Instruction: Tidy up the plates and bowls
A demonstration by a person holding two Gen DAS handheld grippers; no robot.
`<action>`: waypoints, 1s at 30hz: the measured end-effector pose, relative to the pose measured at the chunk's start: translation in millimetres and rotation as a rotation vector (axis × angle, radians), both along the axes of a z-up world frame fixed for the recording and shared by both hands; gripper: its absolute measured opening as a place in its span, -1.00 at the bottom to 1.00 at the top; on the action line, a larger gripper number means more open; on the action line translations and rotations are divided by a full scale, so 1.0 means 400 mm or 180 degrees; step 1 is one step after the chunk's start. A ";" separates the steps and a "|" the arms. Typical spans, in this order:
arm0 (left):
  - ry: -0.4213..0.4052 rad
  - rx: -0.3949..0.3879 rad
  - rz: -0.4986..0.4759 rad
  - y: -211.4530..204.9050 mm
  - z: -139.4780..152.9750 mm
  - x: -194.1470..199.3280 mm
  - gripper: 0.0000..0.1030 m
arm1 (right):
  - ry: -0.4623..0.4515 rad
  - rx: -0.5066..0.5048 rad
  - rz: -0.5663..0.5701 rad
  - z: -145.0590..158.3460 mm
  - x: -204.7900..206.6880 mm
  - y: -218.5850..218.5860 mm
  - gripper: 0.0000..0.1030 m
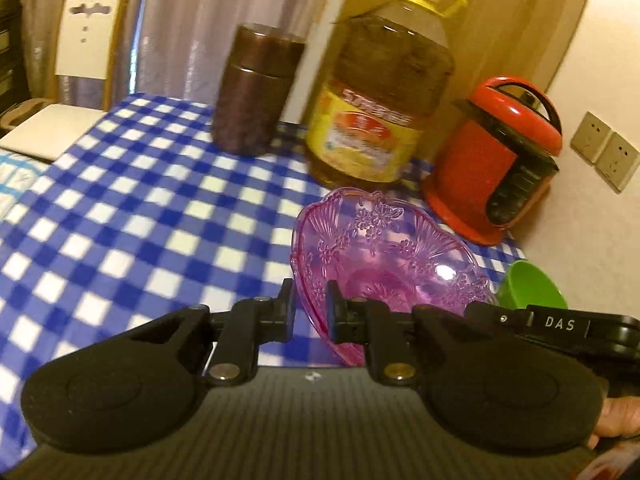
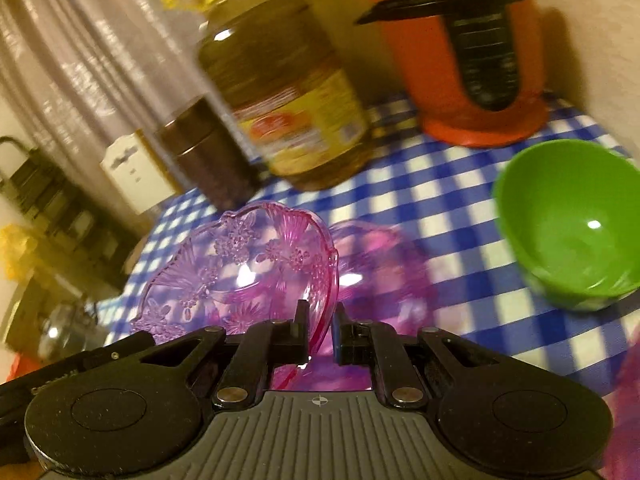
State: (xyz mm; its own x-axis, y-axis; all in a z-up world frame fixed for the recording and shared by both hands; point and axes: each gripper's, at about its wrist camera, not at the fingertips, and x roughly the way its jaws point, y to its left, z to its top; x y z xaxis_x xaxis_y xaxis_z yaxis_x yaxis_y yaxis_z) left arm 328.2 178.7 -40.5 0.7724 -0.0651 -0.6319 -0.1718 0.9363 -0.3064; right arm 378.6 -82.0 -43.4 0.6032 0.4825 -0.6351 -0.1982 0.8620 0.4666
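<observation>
A clear pink patterned dish (image 1: 384,256) is held tilted above the blue checked tablecloth (image 1: 132,220). My left gripper (image 1: 310,304) is shut on its left rim. My right gripper (image 2: 320,326) is shut on the opposite rim of the same dish (image 2: 244,268). A green bowl (image 2: 572,220) stands on the cloth to the right; it also shows in the left wrist view (image 1: 532,284). A blurred purple shape (image 2: 384,268) lies on the cloth under the dish; I cannot tell what it is.
At the back stand a brown canister (image 1: 254,92), a big oil bottle (image 1: 384,92) with a yellow cap, and a red cooker (image 1: 500,160) by the wall. A white chair (image 1: 84,36) is beyond the table's far left edge.
</observation>
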 end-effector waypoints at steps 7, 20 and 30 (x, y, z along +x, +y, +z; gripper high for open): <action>0.0078 0.0064 -0.0065 -0.055 -0.043 0.064 -0.74 | -0.0016 -0.0135 -0.0144 -0.018 0.033 -0.052 -0.79; 0.0172 0.0380 -0.0120 -0.094 -0.112 0.089 -0.74 | 0.0028 -0.0442 -0.0092 -0.070 0.064 -0.036 -0.79; 0.0176 0.0611 -0.0166 -0.113 -0.125 0.099 -0.74 | -0.0128 -0.0867 -0.0026 -0.088 0.067 -0.007 -0.78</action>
State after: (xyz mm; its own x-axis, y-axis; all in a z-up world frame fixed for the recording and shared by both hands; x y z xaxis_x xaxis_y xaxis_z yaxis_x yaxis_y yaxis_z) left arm 367.9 133.3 -90.7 0.7349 0.0215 -0.6779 -0.1330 0.9846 -0.1130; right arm 405.3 -85.0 -78.6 0.6337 0.2924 -0.7162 -0.2046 0.9562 0.2093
